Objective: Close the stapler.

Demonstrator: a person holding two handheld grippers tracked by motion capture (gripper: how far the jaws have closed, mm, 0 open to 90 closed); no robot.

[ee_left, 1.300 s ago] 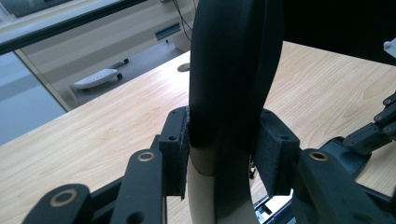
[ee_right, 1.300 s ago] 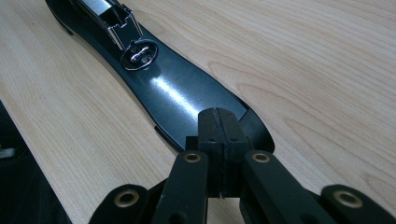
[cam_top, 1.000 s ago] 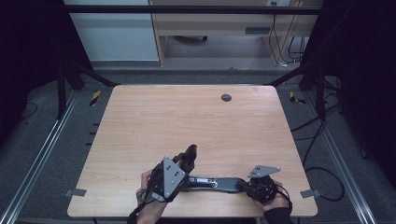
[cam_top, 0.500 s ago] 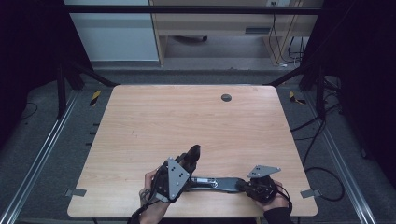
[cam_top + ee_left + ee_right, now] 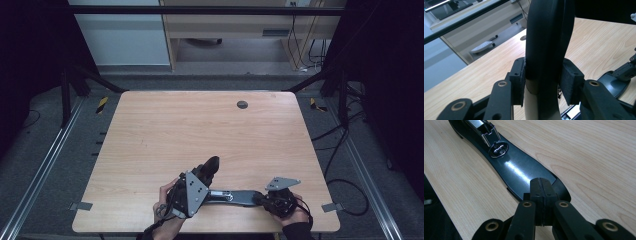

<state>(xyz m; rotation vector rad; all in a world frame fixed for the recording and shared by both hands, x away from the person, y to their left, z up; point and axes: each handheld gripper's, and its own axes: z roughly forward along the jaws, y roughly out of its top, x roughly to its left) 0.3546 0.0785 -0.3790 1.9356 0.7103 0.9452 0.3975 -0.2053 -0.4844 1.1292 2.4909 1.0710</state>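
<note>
Black, flat base plate w/ a chrome clip lies on the wooden tabletop near its front edge, well apart from the round grommet at the far side. Left gripper, at the plate's left end, has its fingers clamped on a dark curved handle rising from that end. Right gripper, at the plate's right end, has fingers pressed together, tips over the plate's edge; can't tell if they pinch it.

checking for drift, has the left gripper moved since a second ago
No. In the high view the left gripper sits at the same spot relative to the table's near edge and the round hole, its fingers clamped on the black lever.
</note>
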